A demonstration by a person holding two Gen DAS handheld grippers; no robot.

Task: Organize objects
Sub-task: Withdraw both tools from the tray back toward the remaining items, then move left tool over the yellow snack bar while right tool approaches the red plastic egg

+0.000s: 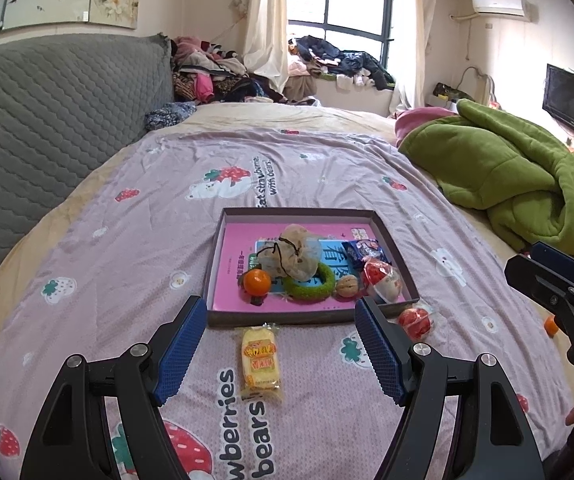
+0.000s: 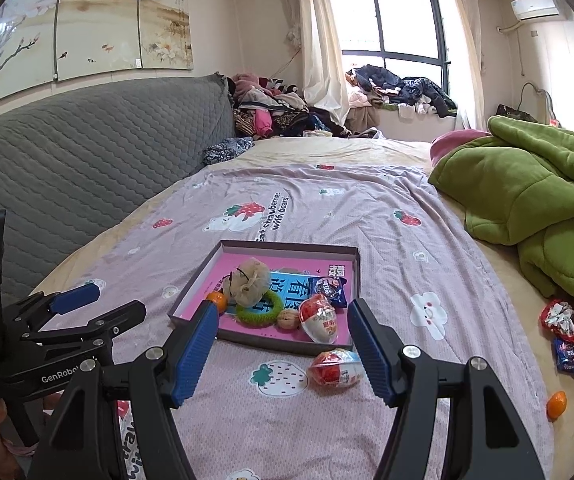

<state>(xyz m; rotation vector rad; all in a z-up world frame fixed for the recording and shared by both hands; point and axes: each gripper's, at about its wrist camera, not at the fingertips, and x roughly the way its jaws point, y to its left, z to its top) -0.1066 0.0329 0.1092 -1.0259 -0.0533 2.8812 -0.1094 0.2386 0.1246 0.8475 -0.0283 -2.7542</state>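
Inspected at a collecting stage of the tidy-up. Found shallow box on the bedsheet, already holding a tangerine, green ring, mesh pouch, walnut, blue snack packet and one foil-wrapped egg. Noted still outside: a yellow cake packet just before the box's near wall, a second foil egg just beside its near right corner, a loose tangerine and a heap of wrapped sweets well apart, near the green quilt.

Left gripper found spread wide and empty, cake packet lying between and below its fingers, untouched. Right gripper likewise spread and empty, second egg just inside its right finger.

Judged next: lowering onto the cake packet or the egg, closing gently, lifting over the low wall. Flagged as risks: egg rolling on soft bedding; slippery wrapper.
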